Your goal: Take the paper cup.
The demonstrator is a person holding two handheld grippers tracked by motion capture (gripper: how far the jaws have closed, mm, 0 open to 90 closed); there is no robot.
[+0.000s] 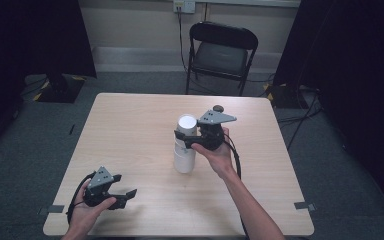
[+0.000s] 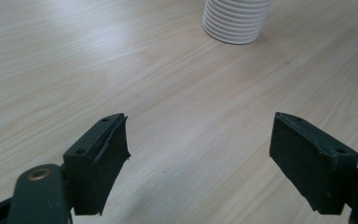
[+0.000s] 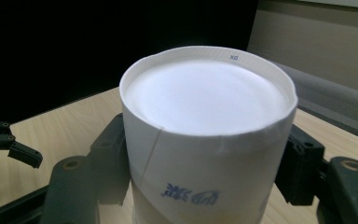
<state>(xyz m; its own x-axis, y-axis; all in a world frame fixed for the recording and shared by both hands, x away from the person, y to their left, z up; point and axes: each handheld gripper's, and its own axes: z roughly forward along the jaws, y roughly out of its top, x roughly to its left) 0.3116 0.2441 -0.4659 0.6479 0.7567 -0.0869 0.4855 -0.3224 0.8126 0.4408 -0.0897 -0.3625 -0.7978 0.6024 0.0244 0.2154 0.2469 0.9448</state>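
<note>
Around the table [image 1: 130,130] we see grey carpet, dark curtains at both sides, a pale wall at twelve o'clock with a socket [image 1: 184,6] and a cord running down from it. A black folding chair [image 1: 221,52] stands just beyond the far edge, at about one o'clock. The tabletop is light wood grain with rounded corners, and bits of grey tape mark the floor near its front corners.

Near the middle of the table, a touch toward three o'clock, stands a stack of white paper cups [image 1: 185,145], upside down with ribbed rims at the base. The right gripper [image 1: 192,136] comes in from three o'clock, and we see its jaws pressed against both sides of the top cup [image 3: 205,140], which carries blue print on its wall.

Down at seven o'clock, the left gripper [image 1: 125,196] is held low over the front edge, jaws spread wide with bare tabletop between them, well apart from the stack.
</note>
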